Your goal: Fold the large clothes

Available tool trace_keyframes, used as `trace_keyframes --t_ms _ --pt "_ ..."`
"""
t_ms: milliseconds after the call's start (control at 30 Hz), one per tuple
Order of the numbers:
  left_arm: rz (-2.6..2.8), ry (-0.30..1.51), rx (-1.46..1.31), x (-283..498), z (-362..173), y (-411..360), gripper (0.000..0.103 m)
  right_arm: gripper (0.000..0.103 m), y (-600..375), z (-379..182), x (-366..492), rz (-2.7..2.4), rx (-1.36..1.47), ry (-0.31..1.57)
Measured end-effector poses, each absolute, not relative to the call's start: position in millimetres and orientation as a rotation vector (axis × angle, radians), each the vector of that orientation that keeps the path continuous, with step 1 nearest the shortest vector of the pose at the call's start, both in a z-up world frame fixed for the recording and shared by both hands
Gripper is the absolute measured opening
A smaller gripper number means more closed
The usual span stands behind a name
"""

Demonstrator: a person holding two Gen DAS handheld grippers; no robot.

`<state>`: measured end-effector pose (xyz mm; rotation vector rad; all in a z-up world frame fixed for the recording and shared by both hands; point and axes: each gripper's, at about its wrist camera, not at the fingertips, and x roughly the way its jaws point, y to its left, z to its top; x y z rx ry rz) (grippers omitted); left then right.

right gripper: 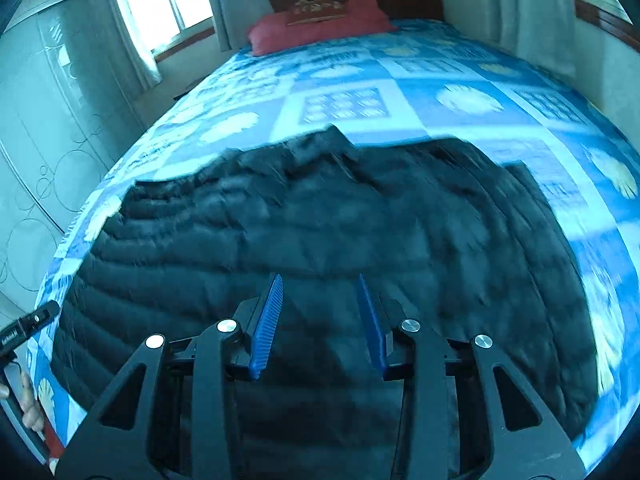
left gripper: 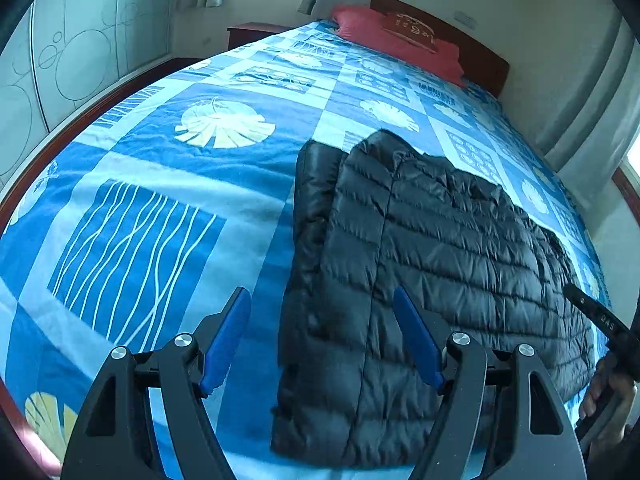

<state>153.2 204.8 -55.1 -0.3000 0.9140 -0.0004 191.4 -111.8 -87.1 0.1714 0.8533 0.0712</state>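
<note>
A black quilted puffer jacket (left gripper: 432, 260) lies flat on the blue patterned bedspread (left gripper: 160, 184), one side folded in over the body. My left gripper (left gripper: 322, 296) is open and empty, held above the jacket's near left edge. In the right wrist view the jacket (right gripper: 320, 216) fills the middle, blurred by motion. My right gripper (right gripper: 320, 280) is open and empty above the jacket's near part. The right gripper's tip also shows in the left wrist view (left gripper: 600, 316) at the jacket's right edge.
A red pillow (left gripper: 396, 36) lies at the wooden headboard (left gripper: 460, 36). A wardrobe with circle patterns (left gripper: 72, 52) stands to the left of the bed. Curtains (right gripper: 536, 8) and windows line the walls. The bedspread (right gripper: 460, 92) stretches beyond the jacket.
</note>
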Motion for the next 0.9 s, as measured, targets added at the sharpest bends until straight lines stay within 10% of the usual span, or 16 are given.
trace_keyframes --t_ms 900 --pt "-0.058 1.051 -0.281 237.5 -94.9 200.4 0.077 0.041 -67.4 -145.9 216.6 0.053 0.030 0.917"
